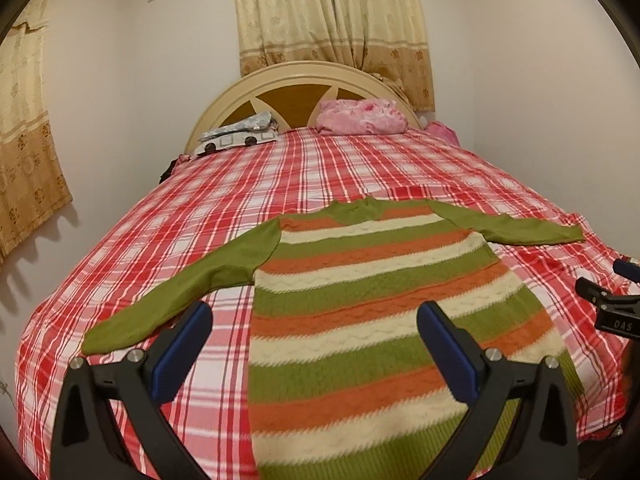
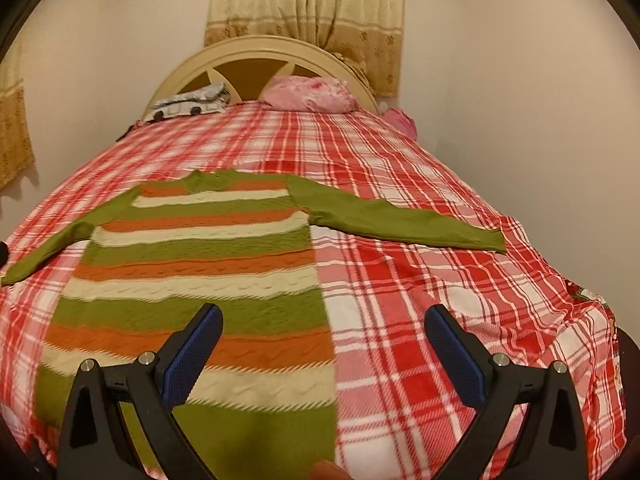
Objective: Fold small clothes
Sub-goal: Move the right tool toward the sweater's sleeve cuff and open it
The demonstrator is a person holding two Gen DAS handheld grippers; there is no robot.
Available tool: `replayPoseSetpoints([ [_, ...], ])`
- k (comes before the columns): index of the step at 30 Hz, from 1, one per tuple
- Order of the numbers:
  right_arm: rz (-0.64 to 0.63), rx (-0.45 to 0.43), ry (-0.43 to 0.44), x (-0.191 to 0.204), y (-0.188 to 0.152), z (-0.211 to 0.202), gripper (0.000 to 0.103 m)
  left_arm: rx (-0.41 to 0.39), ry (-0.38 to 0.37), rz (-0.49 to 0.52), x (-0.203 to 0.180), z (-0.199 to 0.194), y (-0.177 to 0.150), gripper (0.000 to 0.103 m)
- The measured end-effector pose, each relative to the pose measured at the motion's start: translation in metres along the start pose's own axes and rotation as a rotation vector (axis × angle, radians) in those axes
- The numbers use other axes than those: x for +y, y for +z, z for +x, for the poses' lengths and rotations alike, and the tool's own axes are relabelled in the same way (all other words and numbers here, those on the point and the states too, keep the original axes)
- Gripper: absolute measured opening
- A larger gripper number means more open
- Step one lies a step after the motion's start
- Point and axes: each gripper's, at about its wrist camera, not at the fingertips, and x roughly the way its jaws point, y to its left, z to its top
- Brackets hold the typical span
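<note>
A striped knit sweater [image 1: 368, 304], green, orange and cream with plain green sleeves, lies spread flat on the bed, neck toward the headboard, both sleeves stretched out sideways. It also shows in the right wrist view [image 2: 208, 268]. My left gripper [image 1: 314, 320] is open and empty, held above the sweater's lower left side, near its left sleeve [image 1: 188, 284]. My right gripper [image 2: 322, 324] is open and empty above the sweater's lower right edge. The right sleeve [image 2: 400, 220] lies ahead of it. The right gripper's tip also shows at the left wrist view's right edge [image 1: 612, 300].
The bed carries a red and white plaid sheet [image 1: 320, 168]. At its head lie a pink blanket [image 1: 360, 118] and a white and grey patterned pillow [image 1: 240, 136], against a cream and wood headboard [image 1: 296, 80]. Walls and curtains [image 1: 332, 12] surround the bed.
</note>
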Motion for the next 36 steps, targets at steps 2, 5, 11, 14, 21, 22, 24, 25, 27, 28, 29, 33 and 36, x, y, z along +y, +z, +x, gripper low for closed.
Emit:
replayPoseSetpoints([
  [2, 0.001, 0.012, -0.015, -0.007, 0.004, 0.015, 0.101, 0.004, -0.003, 0.008, -0.002, 0.011, 0.005, 0.103],
  [5, 0.008, 0.034, -0.038, -0.016, 0.01, 0.034, 0.101, 0.025, -0.005, 0.021, -0.006, 0.031, 0.011, 0.103],
  [11, 0.037, 0.085, -0.065, -0.04, 0.018, 0.076, 0.101, 0.075, -0.032, 0.04, -0.021, 0.073, 0.019, 0.103],
  [14, 0.05, 0.1, -0.088, -0.059, 0.022, 0.097, 0.101, 0.09, -0.035, 0.051, -0.028, 0.094, 0.024, 0.103],
  [21, 0.093, 0.145, -0.139, -0.103, 0.035, 0.141, 0.101, 0.128, -0.016, 0.06, -0.035, 0.138, 0.032, 0.103],
  [22, 0.099, 0.149, -0.144, -0.111, 0.037, 0.148, 0.101, 0.133, -0.012, 0.062, -0.035, 0.143, 0.032, 0.103],
  [24, 0.108, 0.153, -0.16, -0.125, 0.041, 0.158, 0.101, 0.137, -0.003, 0.067, -0.037, 0.153, 0.031, 0.103],
  [25, 0.117, 0.156, -0.17, -0.133, 0.044, 0.164, 0.101, 0.138, 0.002, 0.07, -0.039, 0.157, 0.032, 0.103],
  [27, 0.138, 0.166, -0.183, -0.148, 0.047, 0.175, 0.101, 0.135, 0.02, 0.079, -0.042, 0.167, 0.032, 0.103],
  [28, 0.149, 0.174, -0.185, -0.155, 0.048, 0.181, 0.101, 0.135, 0.03, 0.085, -0.043, 0.172, 0.031, 0.103],
  [29, 0.157, 0.181, -0.188, -0.161, 0.049, 0.187, 0.101, 0.138, 0.036, 0.088, -0.044, 0.177, 0.031, 0.103],
  [33, 0.167, 0.197, -0.221, -0.19, 0.056, 0.207, 0.101, 0.151, 0.034, 0.078, -0.046, 0.191, 0.03, 0.103],
  [36, 0.22, 0.197, -0.246, -0.219, 0.063, 0.218, 0.101, 0.154, 0.038, 0.078, -0.047, 0.197, 0.028, 0.103],
])
